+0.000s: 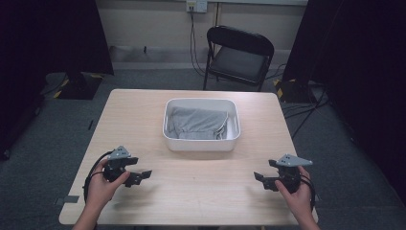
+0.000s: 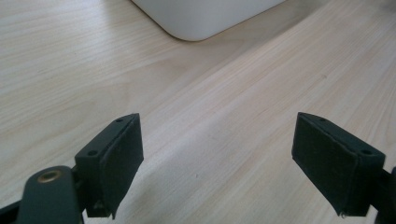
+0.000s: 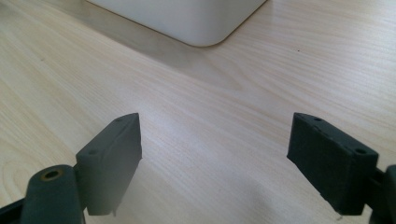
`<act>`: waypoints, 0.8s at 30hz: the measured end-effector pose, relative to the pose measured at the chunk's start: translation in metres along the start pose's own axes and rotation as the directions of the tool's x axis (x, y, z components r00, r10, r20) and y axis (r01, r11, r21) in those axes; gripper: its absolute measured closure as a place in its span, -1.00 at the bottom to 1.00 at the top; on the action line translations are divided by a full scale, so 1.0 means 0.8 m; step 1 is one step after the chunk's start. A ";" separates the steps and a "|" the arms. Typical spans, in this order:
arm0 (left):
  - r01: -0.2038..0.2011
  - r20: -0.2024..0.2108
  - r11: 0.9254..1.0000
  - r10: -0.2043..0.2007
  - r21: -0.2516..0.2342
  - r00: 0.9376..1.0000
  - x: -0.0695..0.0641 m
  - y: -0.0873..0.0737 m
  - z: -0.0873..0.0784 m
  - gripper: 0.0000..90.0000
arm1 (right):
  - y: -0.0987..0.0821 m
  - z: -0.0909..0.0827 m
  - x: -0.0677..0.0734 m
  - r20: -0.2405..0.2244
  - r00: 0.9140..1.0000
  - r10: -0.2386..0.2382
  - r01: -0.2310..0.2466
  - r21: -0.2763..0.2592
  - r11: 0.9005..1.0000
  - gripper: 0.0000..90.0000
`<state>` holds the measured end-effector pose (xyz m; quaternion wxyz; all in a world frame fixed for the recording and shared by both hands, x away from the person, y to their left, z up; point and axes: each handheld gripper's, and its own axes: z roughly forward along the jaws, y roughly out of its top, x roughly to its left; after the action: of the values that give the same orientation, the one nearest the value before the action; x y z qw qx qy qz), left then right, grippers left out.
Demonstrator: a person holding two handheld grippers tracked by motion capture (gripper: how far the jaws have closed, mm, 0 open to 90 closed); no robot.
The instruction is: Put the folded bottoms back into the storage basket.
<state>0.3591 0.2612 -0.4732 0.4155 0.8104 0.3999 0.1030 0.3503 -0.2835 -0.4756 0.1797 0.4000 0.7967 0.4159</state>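
Both claws, left claw (image 1: 141, 175) and right claw (image 1: 261, 178), hover over the near counter (image 1: 201, 191) with jaws apart and empty, angled inward, likely poised to reach. Between and beyond them, the grey cloth (image 1: 198, 123) lies crumpled inside the white tub (image 1: 201, 143) at mid-counter.

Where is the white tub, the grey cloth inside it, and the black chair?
white tub (image 1: 201, 144), high view, on its near outer wall.
grey cloth (image 1: 198, 122), high view, on the middle of the folded fabric in the tub.
black chair (image 1: 238, 61), high view, on its seat.
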 end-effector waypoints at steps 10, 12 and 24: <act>0.005 -0.011 1.000 -0.005 0.009 1.000 0.004 -0.009 -0.008 -0.64 | -0.007 -0.001 -0.001 0.004 1.000 0.002 -0.002 0.007 1.000 -0.61; 0.005 -0.011 1.000 -0.005 0.009 1.000 0.005 -0.011 -0.009 -0.64 | -0.008 -0.001 -0.001 0.006 1.000 0.002 -0.002 0.010 1.000 -0.61; 0.006 -0.015 1.000 -0.006 0.020 1.000 0.008 -0.022 -0.015 -0.64 | -0.014 -0.004 -0.002 0.011 1.000 0.004 -0.004 0.017 1.000 -0.61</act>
<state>0.3474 0.2790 -0.4800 0.4046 0.8126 0.4065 0.1038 0.3442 -0.2903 -0.4825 0.1799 0.4054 0.7985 0.4071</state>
